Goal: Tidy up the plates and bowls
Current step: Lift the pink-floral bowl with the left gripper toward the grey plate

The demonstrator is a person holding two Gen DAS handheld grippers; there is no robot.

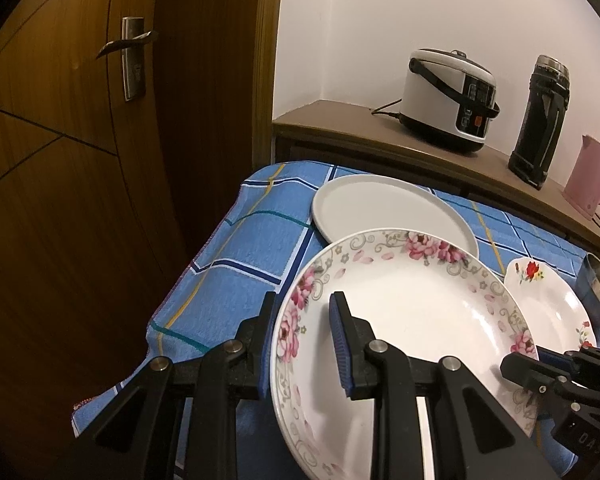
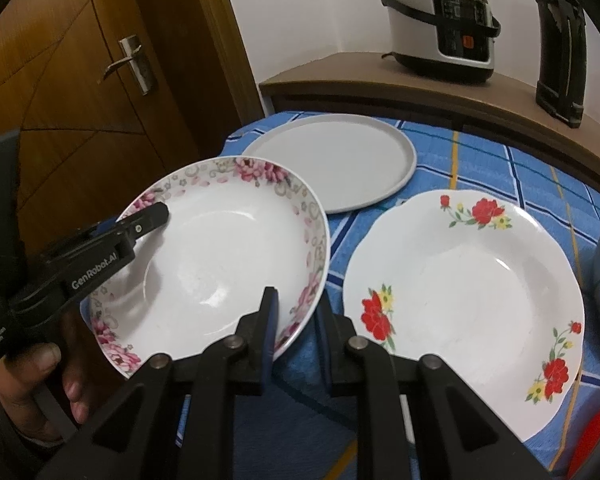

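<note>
Readable text: we see "GenRobot.AI" in white on the left hand-held gripper body in the right wrist view; a smaller white label below it is too small to read. Partial letters "DA" show on the right hand-held gripper in the left wrist view. Nothing legible on the rice cooker panel.

Left hand-held gripper: narrow, clamped on the left rim of the pink-floral plate, one finger inside the plate, the other outside the rim. A hand holds its grip at the near left.

Right hand-held gripper: narrow, closed on the near-right rim of the same pink-floral plate.

We see the plate tilted, and both grippers hold it above the blue checked cloth on the surface. Its far edge overlaps the plain grey plate in both views; whether they touch we cannot tell.

The red-flower plate lies flat on the cloth just right of the right hand-held gripper, apart from the held plate. The rice cooker and a dark flask stand on the far shelf, with a pink kettle at its right.
</note>
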